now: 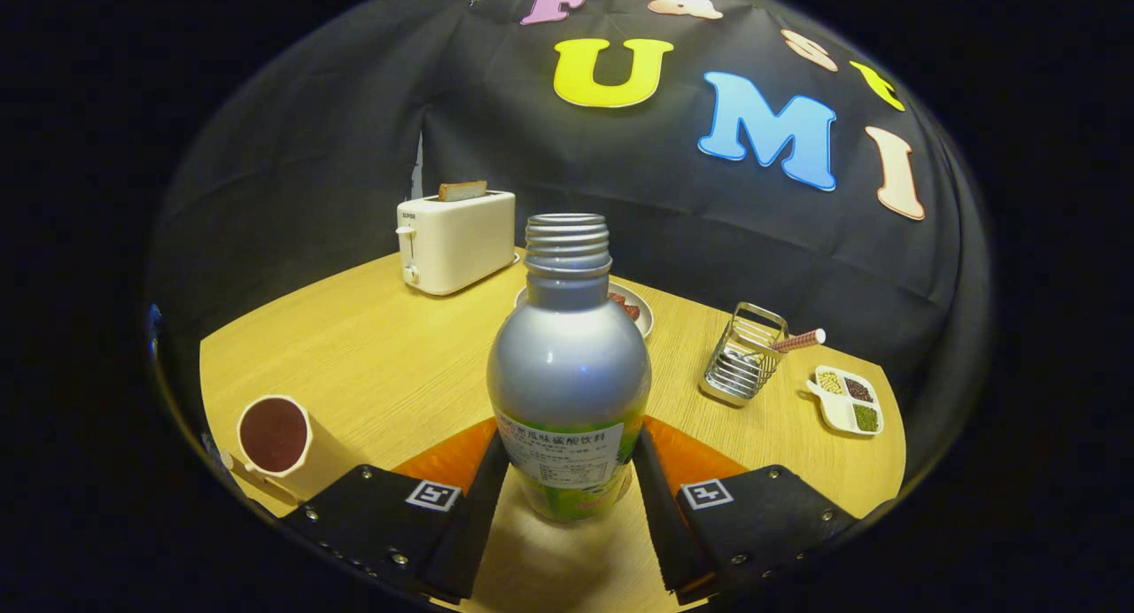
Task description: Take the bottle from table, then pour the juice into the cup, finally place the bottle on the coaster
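Between the two fingers of the claw [567, 498], low in the centre of the frame, stood an uncapped silver metal bottle with a green label [568, 374], upright on the light wooden desk [390, 356]; both fingers pressed its lower sides, gripping it. An orange coaster [687, 458] lay just behind the bottle's base. At lower left sat a cream cup of dark red juice [275, 436]. At right stood a wire rack [742, 356] and a white divided dish of grains [846, 400]. Behind the bottle, a plate [640, 307] peeked out; farther, upper left, a cream toaster [456, 239] held bread.
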Demonstrator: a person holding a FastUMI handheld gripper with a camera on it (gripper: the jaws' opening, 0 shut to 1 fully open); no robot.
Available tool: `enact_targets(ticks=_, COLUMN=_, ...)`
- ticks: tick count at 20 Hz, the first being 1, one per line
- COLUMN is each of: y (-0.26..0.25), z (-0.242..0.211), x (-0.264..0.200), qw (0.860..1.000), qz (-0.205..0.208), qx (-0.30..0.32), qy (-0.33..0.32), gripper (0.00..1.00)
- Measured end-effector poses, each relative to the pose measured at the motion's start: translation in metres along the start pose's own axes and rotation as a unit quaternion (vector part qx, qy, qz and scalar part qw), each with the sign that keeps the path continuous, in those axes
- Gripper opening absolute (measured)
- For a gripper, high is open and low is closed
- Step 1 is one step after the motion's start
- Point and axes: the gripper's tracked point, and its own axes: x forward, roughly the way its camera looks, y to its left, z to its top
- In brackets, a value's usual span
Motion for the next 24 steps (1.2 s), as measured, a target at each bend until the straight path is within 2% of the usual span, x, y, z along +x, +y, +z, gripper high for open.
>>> enact_targets(ticks=9, y=-0.005, z=0.002, x=0.027, qw=1.000, qz=-0.012, qx=0.013, qy=-0.015, gripper=0.77)
enact_targets(ticks=23, y=-0.006, z=-0.012, x=0.029, qw=0.999, qz=-0.033, qx=0.021, qy=-0.006, gripper=0.80)
enact_targets(ticks=24, y=-0.010, z=-0.003, x=0.024, qw=0.999, qz=-0.040, qx=0.021, qy=-0.007, gripper=0.90)
